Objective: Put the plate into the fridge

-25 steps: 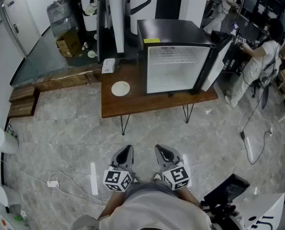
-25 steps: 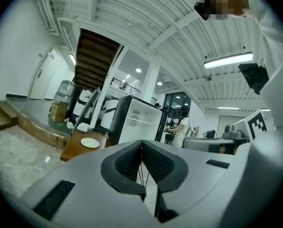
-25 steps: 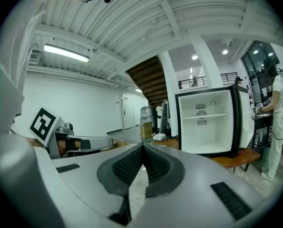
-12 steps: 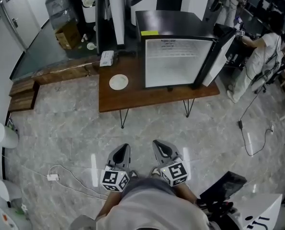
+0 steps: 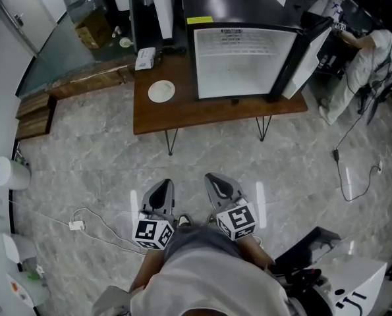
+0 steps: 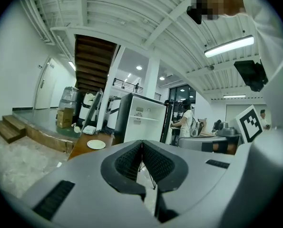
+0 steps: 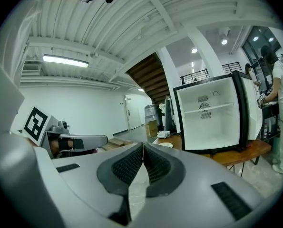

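A grey marble-patterned floor is stretching between the person wearing the camera and a low wooden counter [image 5: 209, 114] on hairpin legs. On it a compact fridge [image 5: 245, 51] is standing with its door [image 5: 308, 54] swung wide to the right, showing a bare white interior. The small white plate [image 5: 161, 91] is lying flat on the counter just left of the fridge, near a small white box [image 5: 145, 58] at the back edge. The person is holding both tools low and close to the body, well apart from the counter. The left tongs [image 5: 160, 191] and the right tongs [image 5: 217, 184] are each pointing forward, pressed together on nothing, as both gripper views show. Another person [image 5: 370, 51] is working off to the right, beyond the fridge door.

The task appears not to be under way yet, with the walk up to the counter yet to come. The plate is looking like glazed ceramic, so it is probably stiff, fairly light, slick and breakable if dropped. Because it is sitting flat, the raised rim seems the only place to take hold, probably the near edge, with one jaw over the lip and one under it. A shallow pinch on a smooth rim is risking a slip or a tilt, so carrying it level into the open compartment seems wise.
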